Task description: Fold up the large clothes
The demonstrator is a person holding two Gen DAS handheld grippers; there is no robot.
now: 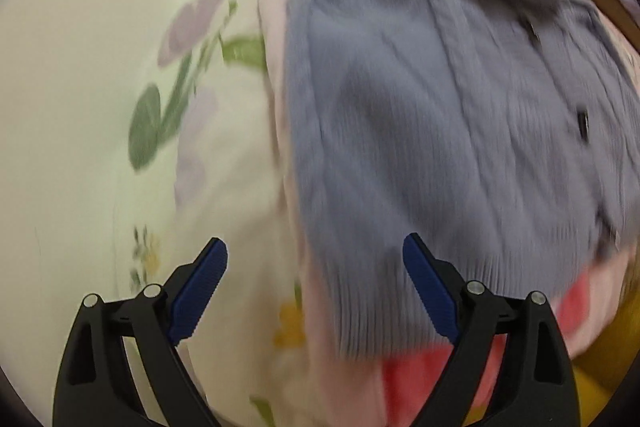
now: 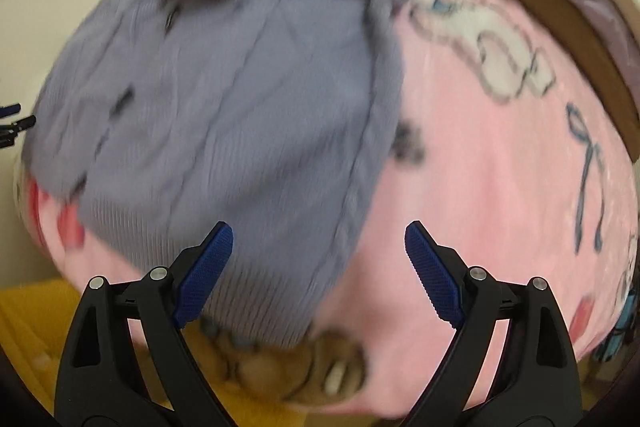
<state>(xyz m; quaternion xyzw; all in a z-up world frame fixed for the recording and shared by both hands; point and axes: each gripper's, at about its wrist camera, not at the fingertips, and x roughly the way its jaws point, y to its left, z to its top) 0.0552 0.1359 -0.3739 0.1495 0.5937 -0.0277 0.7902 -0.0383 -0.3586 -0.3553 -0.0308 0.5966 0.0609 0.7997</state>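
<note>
Lavender ribbed knit cardigan (image 1: 420,131), dark buttons down its front, lying folded on a pink printed blanket (image 2: 480,167), ribbed hem toward the near edge. Sleeve folded across the far end. Both views smeared with motion blur, so fine detail lost.

Left gripper (image 1: 316,291) pointing steeply down, blue-padded jaws spread wide, nothing between them but air; cardigan hem and pink blanket edge below the gap. Left of the blanket, cream floral bedding (image 1: 100,147) with green leaves and pale purple petals.

Right gripper (image 2: 319,271) likewise spread wide and empty, hovering over the cardigan's right near corner. Cartoon outlines and a blue bow printed on the blanket to the right; bubble lettering there, too blurred to read. No brand or label legible anywhere. Yellow fabric (image 2: 28,319) at near left. Brown wooden edge (image 2: 560,39) at far right.
</note>
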